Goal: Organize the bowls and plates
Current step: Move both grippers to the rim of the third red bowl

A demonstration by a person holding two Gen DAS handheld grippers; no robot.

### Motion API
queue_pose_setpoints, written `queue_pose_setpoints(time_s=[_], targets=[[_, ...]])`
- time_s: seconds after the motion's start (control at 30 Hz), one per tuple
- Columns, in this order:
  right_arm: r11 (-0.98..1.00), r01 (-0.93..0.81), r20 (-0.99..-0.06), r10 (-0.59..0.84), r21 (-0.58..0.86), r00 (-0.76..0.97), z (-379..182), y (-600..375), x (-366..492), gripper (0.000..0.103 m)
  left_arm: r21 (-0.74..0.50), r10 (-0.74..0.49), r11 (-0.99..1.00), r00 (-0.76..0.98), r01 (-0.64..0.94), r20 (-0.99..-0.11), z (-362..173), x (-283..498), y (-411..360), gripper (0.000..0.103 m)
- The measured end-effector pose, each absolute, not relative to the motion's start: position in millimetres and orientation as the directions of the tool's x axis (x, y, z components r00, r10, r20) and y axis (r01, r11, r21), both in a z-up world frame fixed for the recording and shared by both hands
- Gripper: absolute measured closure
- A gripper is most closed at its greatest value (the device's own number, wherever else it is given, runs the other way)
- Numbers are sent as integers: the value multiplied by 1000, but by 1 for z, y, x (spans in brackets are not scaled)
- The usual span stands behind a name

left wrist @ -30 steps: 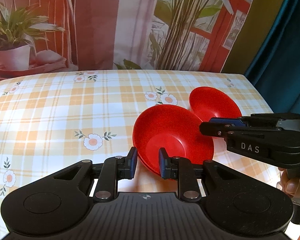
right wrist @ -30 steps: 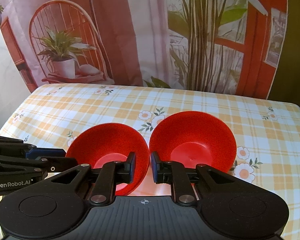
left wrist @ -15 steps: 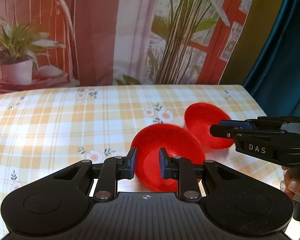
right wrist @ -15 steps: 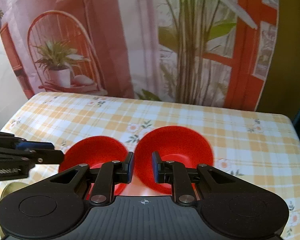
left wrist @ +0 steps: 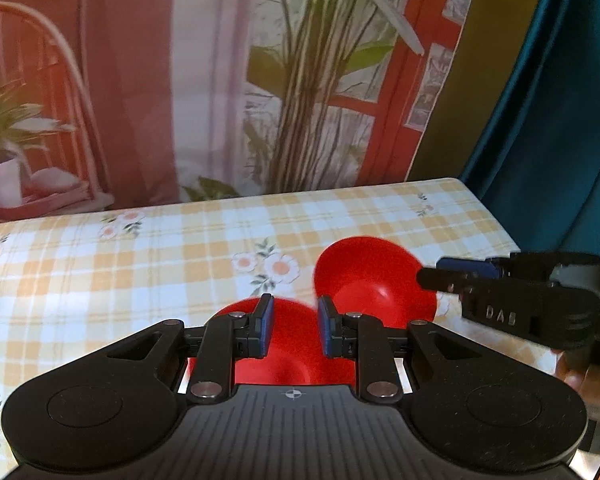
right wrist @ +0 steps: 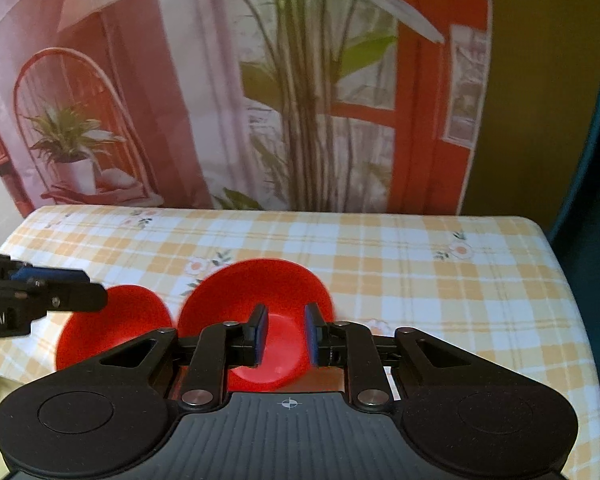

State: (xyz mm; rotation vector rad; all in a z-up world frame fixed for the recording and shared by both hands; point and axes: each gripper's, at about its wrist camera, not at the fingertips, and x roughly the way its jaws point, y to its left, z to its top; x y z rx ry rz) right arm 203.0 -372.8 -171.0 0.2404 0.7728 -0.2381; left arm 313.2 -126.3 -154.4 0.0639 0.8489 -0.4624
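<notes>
— Now, how many bowls are on the table [right wrist: 440, 280]?

— Two, both red, side by side on the yellow-checked floral tablecloth [left wrist: 120, 264], their rims almost touching. The left bowl [left wrist: 284, 352] sits under the left gripper [left wrist: 293, 330]; the right bowl [right wrist: 260, 300] lies under the right gripper [right wrist: 284, 334].

— And the grippers, are they holding anything?

— Two grippers, one per bowl. The left fingers [left wrist: 263, 330] stand slightly apart with red bowl showing in the gap, and the pads do not appear to press on the rim. The right gripper's jaws are opening, the bowl's inside visible between them, unclamped.

— Any writing to read?

— The right gripper [left wrist: 452, 280], seen from the left camera, carries "DAS" on its side. The left gripper [right wrist: 80, 298], seen from the right camera, shows letters cut off at the frame edge, roughly "bot.AI". A printed backdrop [right wrist: 300, 80] of plants and a red window frame hangs behind the table.
</notes>
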Motion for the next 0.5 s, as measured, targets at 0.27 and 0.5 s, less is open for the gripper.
queue_pose_setpoints(time_s=[0.27, 0.5], targets=[[930, 331, -724, -118, 158, 680, -186, -389, 202, 73, -115, -376, 888, 558, 446, -739, -165, 337, -156, 63], [918, 345, -729, -99, 196, 677, -194, -396, 202, 71, -103, -364, 883, 530, 458, -765, -178, 349, -173, 63]])
